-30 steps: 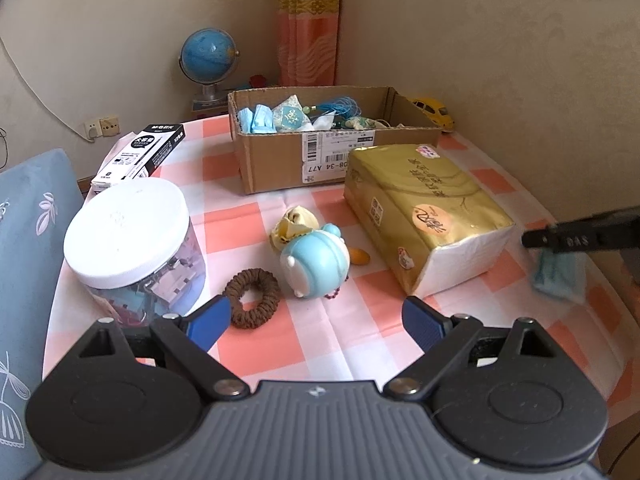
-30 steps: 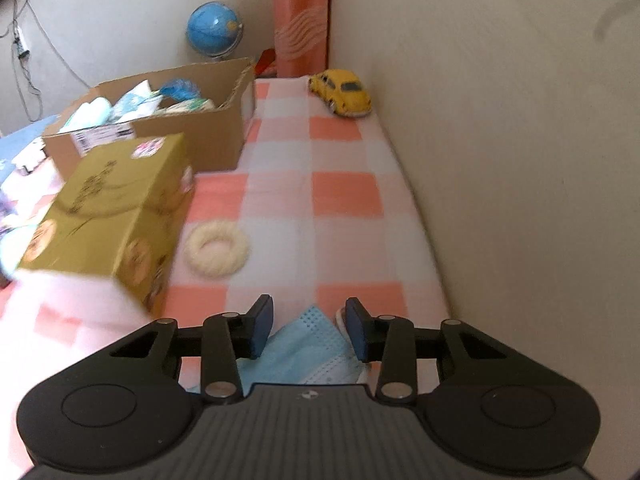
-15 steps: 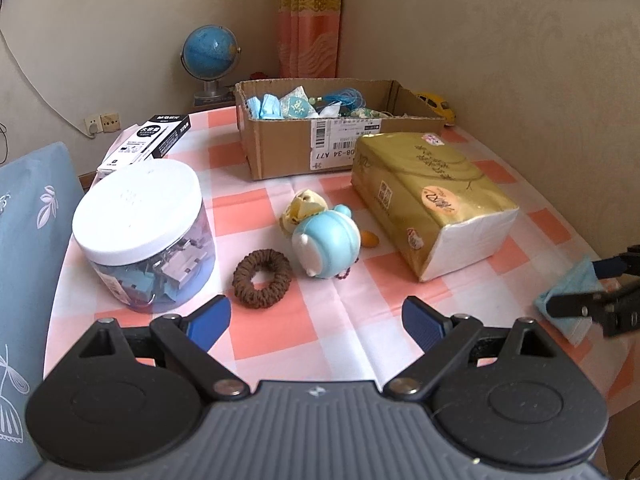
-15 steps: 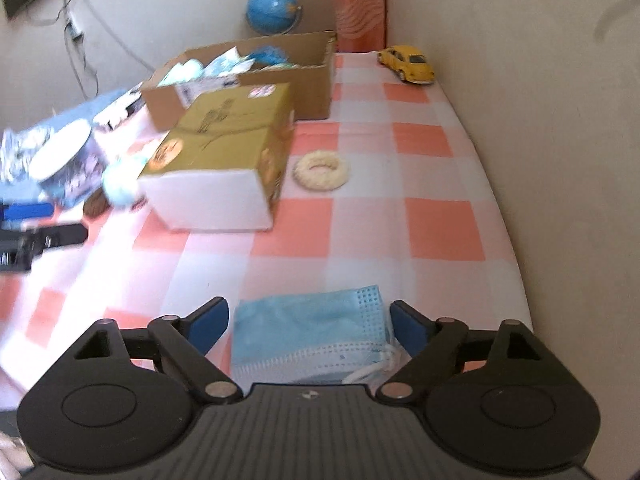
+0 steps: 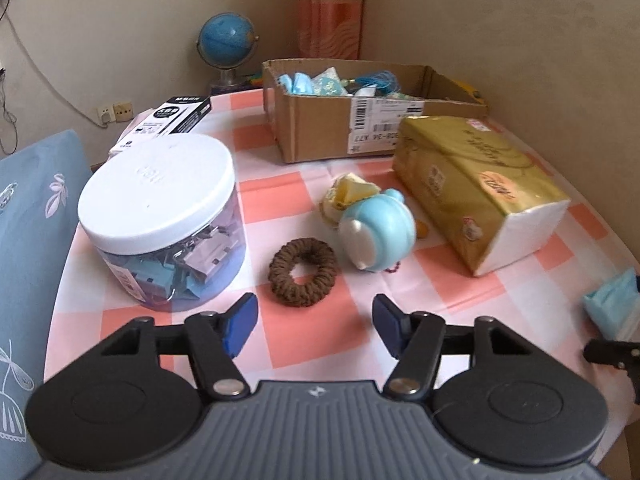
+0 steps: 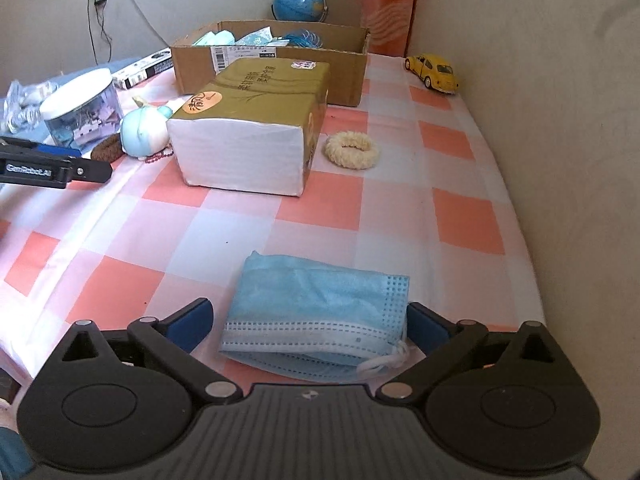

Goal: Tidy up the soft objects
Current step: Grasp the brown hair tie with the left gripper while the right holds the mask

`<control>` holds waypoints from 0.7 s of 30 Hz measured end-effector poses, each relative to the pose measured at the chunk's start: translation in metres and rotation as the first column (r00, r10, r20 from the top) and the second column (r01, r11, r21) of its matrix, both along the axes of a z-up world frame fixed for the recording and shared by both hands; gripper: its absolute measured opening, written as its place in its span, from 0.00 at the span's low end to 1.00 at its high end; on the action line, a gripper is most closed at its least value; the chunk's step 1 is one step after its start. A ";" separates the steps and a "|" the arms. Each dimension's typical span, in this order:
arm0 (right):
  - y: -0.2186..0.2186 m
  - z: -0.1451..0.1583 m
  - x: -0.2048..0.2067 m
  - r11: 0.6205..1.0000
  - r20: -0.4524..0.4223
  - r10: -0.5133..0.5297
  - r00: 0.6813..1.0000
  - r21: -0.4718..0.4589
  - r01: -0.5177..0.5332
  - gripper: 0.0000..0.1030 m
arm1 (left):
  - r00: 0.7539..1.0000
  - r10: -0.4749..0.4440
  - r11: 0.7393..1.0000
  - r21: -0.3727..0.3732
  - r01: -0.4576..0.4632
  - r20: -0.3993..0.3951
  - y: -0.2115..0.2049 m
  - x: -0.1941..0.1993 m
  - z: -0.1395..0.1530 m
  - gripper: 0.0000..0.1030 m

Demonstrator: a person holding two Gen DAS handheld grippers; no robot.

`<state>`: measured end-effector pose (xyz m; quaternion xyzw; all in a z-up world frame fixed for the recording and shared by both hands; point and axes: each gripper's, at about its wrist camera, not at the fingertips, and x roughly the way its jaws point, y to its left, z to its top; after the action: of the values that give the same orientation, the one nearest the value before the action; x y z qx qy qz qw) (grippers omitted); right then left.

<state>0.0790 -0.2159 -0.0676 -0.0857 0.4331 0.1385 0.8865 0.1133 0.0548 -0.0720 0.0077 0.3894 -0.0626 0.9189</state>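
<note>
A folded blue face mask (image 6: 320, 300) lies flat on the checked tablecloth between the fingers of my right gripper (image 6: 308, 314). The jaws are opening and the pads stand clear of the mask. In the left wrist view the mask (image 5: 612, 300) shows at the far right. My left gripper (image 5: 314, 312) hangs just short of a brown scrunchie (image 5: 303, 276). Its jaws are closing with nothing between them. A cream scrunchie (image 6: 352, 148) lies beside the gold tissue pack (image 6: 256, 112). A blue plush toy (image 5: 376, 236) sits behind the brown scrunchie.
An open cardboard box (image 5: 320, 128) holding several soft blue items stands at the back. A clear jar with a white lid (image 5: 160, 208) is on the left, a black-and-white carton (image 5: 176, 118) behind it. A yellow toy car (image 6: 434, 72) sits by the wall. A blue cushion (image 5: 28, 240) borders the table's left edge.
My right gripper swung over the table, opened wide and let go of the mask, which now lies on the cloth. My left gripper dipped toward the brown scrunchie and its jaws narrowed.
</note>
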 end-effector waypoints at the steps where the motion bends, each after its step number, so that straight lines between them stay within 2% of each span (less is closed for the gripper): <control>1: 0.000 0.000 -0.001 1.000 0.006 0.005 1.000 0.000 -0.005 1.00 | 1.000 0.006 1.000 0.004 -0.006 0.004 0.000 0.001 -0.001 0.60; 3: 0.001 -0.001 -0.004 1.000 0.015 0.010 1.000 0.004 -0.010 1.00 | 1.000 0.013 1.000 0.019 -0.013 0.011 -0.001 0.003 -0.003 0.55; 7: 0.001 -0.002 -0.006 1.000 0.030 0.016 0.999 0.008 -0.016 1.00 | 1.000 0.021 1.000 0.012 -0.021 0.021 -0.002 0.009 -0.005 0.51; 9: 0.001 -0.002 -0.006 1.000 0.037 0.013 0.999 0.011 -0.013 1.00 | 0.999 0.028 0.999 0.015 -0.028 0.029 -0.003 0.011 -0.006 0.41; 11: 0.000 -0.002 -0.008 1.000 0.041 0.010 0.999 0.014 -0.011 1.00 | 0.999 0.034 0.999 0.006 -0.035 0.031 -0.002 0.012 -0.006 0.35; 16: 0.000 -0.003 -0.011 1.000 0.058 0.007 0.998 0.018 -0.008 1.00 | 1.000 0.021 1.000 -0.003 -0.021 0.017 0.000 0.005 -0.004 0.34; 21: -0.001 -0.004 -0.012 1.000 0.065 0.006 0.998 0.019 -0.007 1.00 | 0.998 -0.047 0.999 -0.016 0.047 -0.031 0.001 -0.018 0.000 0.36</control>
<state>0.0670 -0.2165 -0.0711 -0.0829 0.4026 0.1429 0.9004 0.0951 0.0560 -0.0716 0.0088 0.4030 -0.0872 0.9110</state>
